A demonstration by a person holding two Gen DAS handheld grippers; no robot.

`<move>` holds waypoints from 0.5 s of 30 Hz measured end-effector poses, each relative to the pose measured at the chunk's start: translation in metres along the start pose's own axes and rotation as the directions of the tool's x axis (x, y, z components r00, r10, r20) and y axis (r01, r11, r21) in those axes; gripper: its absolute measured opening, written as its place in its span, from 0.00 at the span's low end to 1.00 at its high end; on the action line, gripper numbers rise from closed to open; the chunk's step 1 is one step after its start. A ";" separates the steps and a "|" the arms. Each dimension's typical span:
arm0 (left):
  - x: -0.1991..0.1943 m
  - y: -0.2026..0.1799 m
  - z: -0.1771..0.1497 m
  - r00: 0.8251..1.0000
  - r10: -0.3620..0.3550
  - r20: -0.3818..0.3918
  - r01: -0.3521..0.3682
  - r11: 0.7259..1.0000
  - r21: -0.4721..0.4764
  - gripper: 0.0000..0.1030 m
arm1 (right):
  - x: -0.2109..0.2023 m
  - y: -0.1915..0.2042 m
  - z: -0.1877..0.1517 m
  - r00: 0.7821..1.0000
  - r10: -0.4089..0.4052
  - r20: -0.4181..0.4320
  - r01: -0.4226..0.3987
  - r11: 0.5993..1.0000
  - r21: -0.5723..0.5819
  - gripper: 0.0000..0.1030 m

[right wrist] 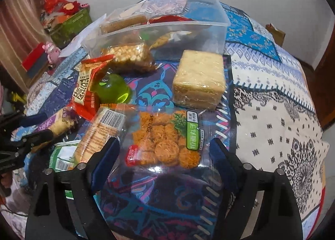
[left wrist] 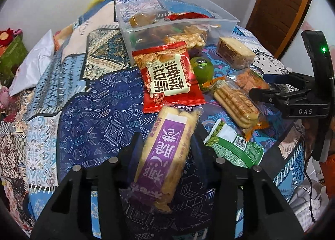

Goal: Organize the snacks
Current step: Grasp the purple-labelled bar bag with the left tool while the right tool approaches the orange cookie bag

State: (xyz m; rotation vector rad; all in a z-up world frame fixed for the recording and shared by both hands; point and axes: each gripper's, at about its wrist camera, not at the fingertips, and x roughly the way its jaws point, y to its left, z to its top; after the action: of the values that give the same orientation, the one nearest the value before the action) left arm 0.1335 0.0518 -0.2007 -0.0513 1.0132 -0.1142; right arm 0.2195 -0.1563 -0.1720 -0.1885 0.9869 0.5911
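With jaws spread wide on either side of the purple-labelled rice cracker pack [left wrist: 167, 156], left gripper [left wrist: 165, 147] open, not clamped, pack lying lengthwise between the fingers on the patterned tabletop [left wrist: 94, 118]. Just ahead of it, red snack packet [left wrist: 169, 76], leaning against the clear plastic box [left wrist: 173, 20] further ahead, already holding several snacks. Beyond and right of the red packet, green jelly cup [left wrist: 202, 67]. To the right of the left gripper, green pea packet [left wrist: 232, 145] and long biscuit pack [left wrist: 236, 103].

Right gripper [right wrist: 165, 150] likewise open, fingers apart around the near end of the orange noodle-ball bag [right wrist: 165, 137], bag flat on the tabletop, whether touched by the pads hard to tell. Ahead and slightly right of that gripper, wrapped wafer block [right wrist: 199, 78]; ahead and left, green jelly cup [right wrist: 113, 91] and peanut brittle pack [right wrist: 129, 57] leaning at the box wall [right wrist: 188, 34].
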 end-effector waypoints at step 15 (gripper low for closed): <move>0.021 0.001 -0.002 1.000 -0.011 -0.003 0.011 1.000 -0.019 0.44 | 0.004 -0.007 0.004 1.000 -0.011 -0.009 0.011 0.999 0.034 0.85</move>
State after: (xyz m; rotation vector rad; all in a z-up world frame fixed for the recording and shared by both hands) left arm 0.1424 0.0505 -0.2193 -0.0741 1.0174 -0.1152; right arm 0.2275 -0.1596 -0.1738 -0.1659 1.0028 0.5637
